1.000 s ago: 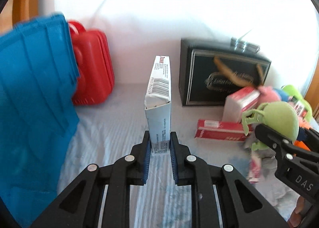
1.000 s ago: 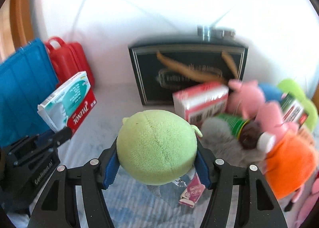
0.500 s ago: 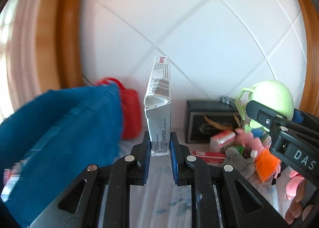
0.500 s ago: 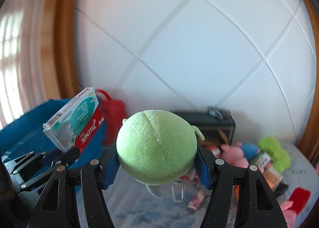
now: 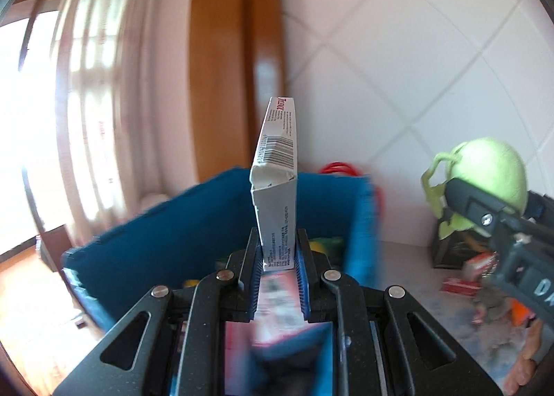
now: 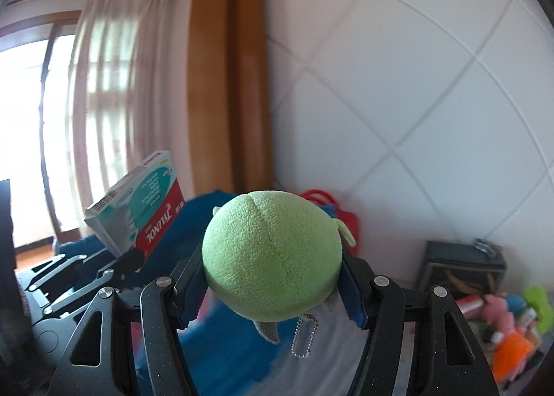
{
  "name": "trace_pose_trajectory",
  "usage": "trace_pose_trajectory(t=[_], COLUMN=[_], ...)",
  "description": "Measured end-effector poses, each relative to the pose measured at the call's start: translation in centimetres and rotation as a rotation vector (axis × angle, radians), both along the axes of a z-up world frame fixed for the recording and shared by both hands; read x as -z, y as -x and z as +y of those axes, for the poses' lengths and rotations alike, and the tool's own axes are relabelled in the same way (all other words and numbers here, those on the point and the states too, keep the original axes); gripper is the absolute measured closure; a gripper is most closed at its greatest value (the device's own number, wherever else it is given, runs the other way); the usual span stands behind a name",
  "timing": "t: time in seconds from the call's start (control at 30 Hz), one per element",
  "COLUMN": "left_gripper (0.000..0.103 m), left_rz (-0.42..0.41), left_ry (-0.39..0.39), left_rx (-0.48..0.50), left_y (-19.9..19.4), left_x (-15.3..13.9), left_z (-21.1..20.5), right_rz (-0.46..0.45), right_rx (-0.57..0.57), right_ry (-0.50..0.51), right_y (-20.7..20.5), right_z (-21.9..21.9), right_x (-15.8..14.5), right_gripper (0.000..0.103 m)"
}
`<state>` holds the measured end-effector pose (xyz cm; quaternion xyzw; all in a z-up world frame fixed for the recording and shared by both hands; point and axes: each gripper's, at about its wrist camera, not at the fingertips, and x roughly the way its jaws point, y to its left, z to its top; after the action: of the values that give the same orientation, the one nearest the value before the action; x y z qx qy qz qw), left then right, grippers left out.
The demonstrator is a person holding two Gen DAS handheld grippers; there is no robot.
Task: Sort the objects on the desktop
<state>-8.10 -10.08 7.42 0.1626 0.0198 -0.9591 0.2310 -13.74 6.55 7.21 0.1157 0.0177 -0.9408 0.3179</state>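
We see the box (image 5: 277, 185) standing upright above the open bin (image 5: 166, 243). To its right is the plush toy (image 5: 491, 167). Behind the bin stands the wall (image 5: 415, 67), and more toys (image 6: 509, 320) lie far right on the table (image 5: 408, 278).

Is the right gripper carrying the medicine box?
No, the right gripper is clamped on the green plush toy; the left gripper holds the medicine box.

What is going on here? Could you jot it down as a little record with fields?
left claw: shut on the medicine box, held upright by its lower end
right claw: shut on the green plush toy, a bead chain hanging below it
blue bin: just beyond the left claw, things inside
red case: behind the bin
leftover pile: plush toys and boxes, far right by the dark box
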Motion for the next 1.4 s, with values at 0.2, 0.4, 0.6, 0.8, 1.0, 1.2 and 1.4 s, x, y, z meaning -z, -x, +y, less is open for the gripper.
trace_pose_trajectory(t=[0.2, 0.4, 0.6, 0.8, 1.0, 1.2, 1.4], left_gripper=[0.085, 0.085, 0.084, 0.036, 0.031, 0.031, 0.031], left_rz=[-0.104, -0.182, -0.206, -0.197, -0.169, -0.163, -0.145], left_ry=[-0.012, -0.06, -0.082, -0.106, -0.105, -0.127, -0.136], left_rx=[-0.068, -0.044, -0.008, -0.007, 0.01, 0.03, 0.048], left_y=[-0.4, -0.1, -0.2, -0.7, -1.8, -2.6, -3.3], left_x=[1.4, 3.3, 4.6, 5.2, 4.9, 4.9, 4.6], left_z=[-8.4, -13.0, -14.4, -15.9, -16.0, -16.2, -15.8], right_rz=[-0.059, -0.132, -0.139, -0.123, -0.099, -0.062, -0.077], right_rx=[-0.057, -0.033, 0.005, 0.036, 0.062, 0.12, 0.146], right_ry=[-0.032, -0.103, -0.184, -0.202, -0.186, -0.166, -0.189], right_y=[-0.3, -0.5, -1.1, -1.5, -1.9, -3.0, -3.8], right_z=[-8.9, -15.2, -18.9, -19.9, -20.7, -20.6, -19.0], right_x=[0.4, 0.3, 1.2, 2.1, 1.9, 1.1, 1.2], right_gripper=[0.037, 0.037, 0.037, 0.037, 0.002, 0.0, 0.0])
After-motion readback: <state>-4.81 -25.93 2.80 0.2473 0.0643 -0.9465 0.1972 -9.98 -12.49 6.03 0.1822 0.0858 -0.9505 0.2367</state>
